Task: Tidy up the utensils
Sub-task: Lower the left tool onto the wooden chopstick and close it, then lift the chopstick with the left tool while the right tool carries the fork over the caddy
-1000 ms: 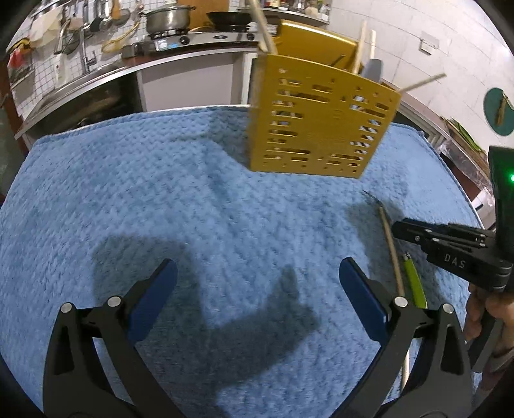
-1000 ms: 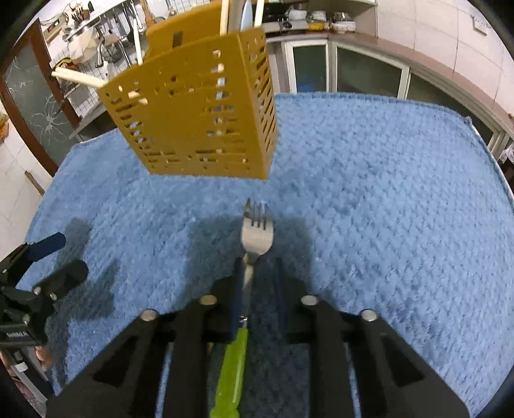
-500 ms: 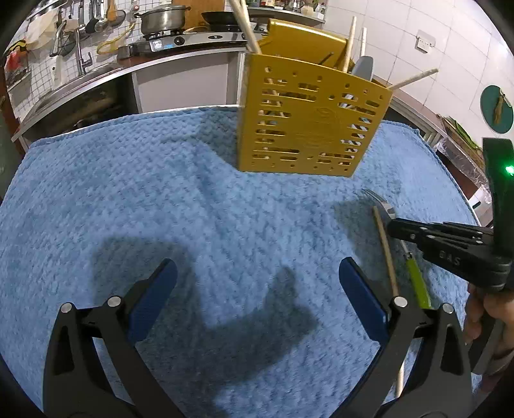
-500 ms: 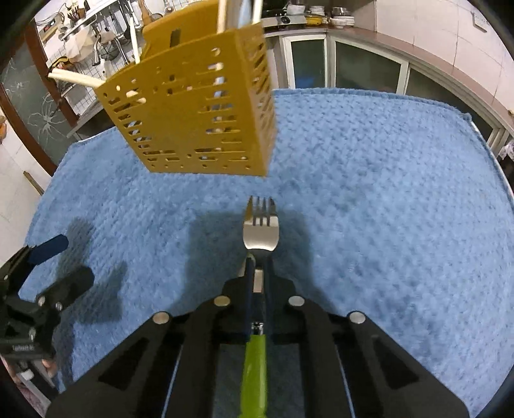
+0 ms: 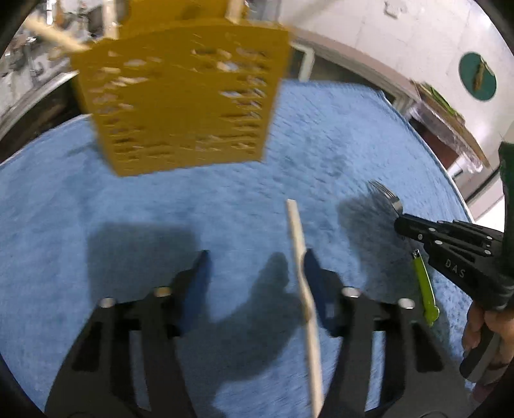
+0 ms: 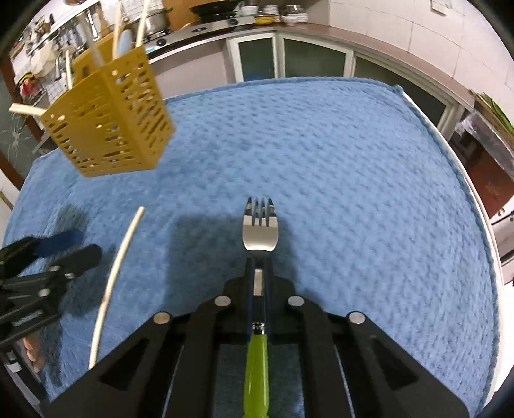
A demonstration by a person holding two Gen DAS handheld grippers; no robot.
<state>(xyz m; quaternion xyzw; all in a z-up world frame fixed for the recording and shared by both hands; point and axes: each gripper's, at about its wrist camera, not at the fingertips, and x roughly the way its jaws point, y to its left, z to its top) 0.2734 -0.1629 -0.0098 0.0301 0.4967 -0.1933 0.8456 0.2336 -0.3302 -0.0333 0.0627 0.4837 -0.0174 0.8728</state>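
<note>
A yellow slotted utensil holder (image 5: 180, 103) with several utensils in it stands on the blue towel (image 5: 321, 144), also in the right wrist view (image 6: 109, 128). My right gripper (image 6: 259, 267) is shut on a fork (image 6: 259, 225) with a green handle (image 6: 255, 376), held above the towel; it also shows in the left wrist view (image 5: 401, 225). My left gripper (image 5: 253, 260) is partly closed, jaws still apart, with a pale wooden chopstick (image 5: 303, 286) lying against its right finger (image 5: 313, 267). The chopstick also shows in the right wrist view (image 6: 115, 273), beside the left gripper (image 6: 64, 247).
A kitchen counter with a stove, pots and hanging tools (image 6: 205, 25) runs behind the table. The towel's right edge (image 6: 472, 199) drops off beside cabinets.
My left gripper has swung right to the chopstick and narrowed its jaws around it. My right gripper has closed on the fork and lifted it off the towel.
</note>
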